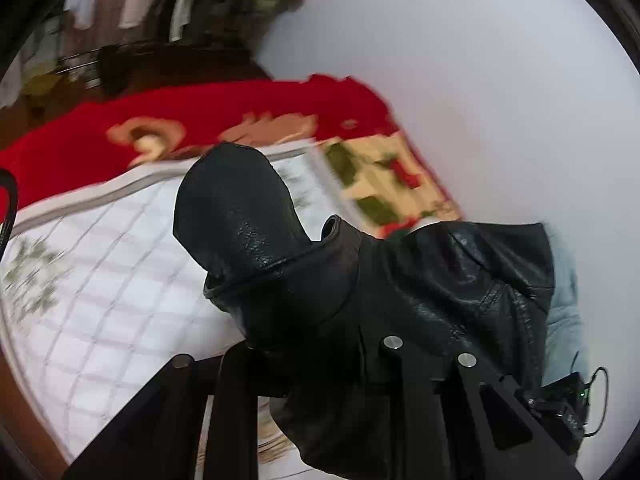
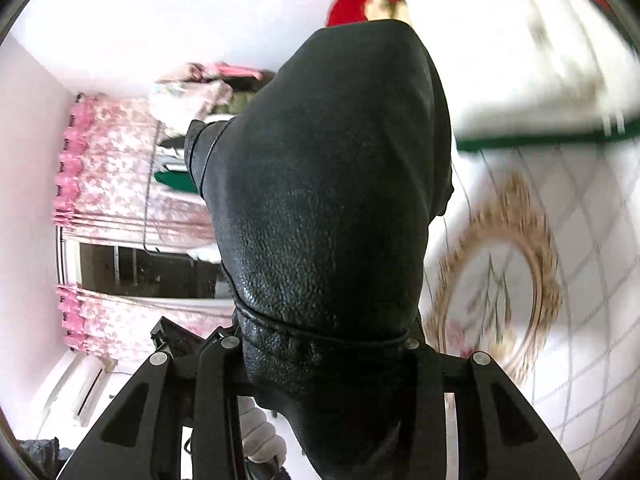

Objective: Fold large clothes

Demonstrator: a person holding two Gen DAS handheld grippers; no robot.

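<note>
A black leather jacket (image 1: 400, 304) hangs in the air between both grippers above a white quilted bed (image 1: 100, 300). My left gripper (image 1: 308, 356) is shut on a fold of the jacket, and a sleeve or collar end (image 1: 236, 208) sticks up past the fingers. In the right wrist view my right gripper (image 2: 320, 348) is shut on another part of the jacket (image 2: 328, 200), which bulges up and fills the middle of the view. The fingertips of both grippers are hidden by leather.
A red patterned blanket (image 1: 160, 120) lies at the far side of the bed. Clothes hang on a rack (image 1: 160, 0) beyond it. Pink floral curtains and a window (image 2: 120, 208) show on the left. The person's jeans (image 1: 564, 312) are at right.
</note>
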